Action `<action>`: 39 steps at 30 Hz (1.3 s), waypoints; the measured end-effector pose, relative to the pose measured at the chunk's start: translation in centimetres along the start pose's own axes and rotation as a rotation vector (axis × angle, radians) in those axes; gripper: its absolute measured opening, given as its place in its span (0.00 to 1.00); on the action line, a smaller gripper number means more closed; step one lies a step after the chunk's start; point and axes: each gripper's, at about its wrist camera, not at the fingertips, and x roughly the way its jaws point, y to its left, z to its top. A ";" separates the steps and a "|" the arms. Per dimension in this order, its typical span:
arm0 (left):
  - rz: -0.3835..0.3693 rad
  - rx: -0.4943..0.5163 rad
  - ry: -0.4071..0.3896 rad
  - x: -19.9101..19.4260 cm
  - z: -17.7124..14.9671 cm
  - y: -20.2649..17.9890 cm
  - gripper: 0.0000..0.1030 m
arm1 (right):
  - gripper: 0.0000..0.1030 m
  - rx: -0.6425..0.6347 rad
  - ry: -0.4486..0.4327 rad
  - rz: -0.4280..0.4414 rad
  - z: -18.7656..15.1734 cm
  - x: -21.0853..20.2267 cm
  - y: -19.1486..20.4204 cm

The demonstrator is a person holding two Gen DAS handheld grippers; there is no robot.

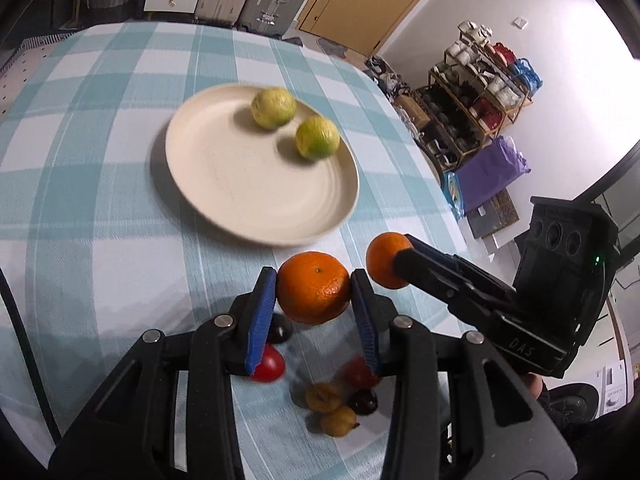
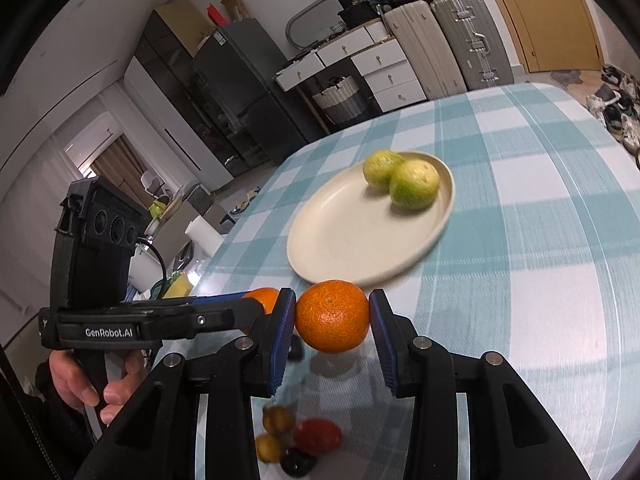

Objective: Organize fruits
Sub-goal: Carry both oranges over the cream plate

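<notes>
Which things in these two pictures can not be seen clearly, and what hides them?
- Small fruits, left wrist view: blurred and partly behind the left hand-held gripper; kinds unclear.
- Same small fruits, right wrist view: blurred, between the right hand-held gripper's arms.
- Left gripper's orange, right wrist view: mostly covered by a finger.
- Green fruits: one overlaps the other.
</notes>
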 end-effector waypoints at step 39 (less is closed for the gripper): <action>0.015 -0.122 -0.065 6.0 13.1 6.3 0.34 | 0.37 -0.126 0.028 -0.120 9.9 10.6 -0.4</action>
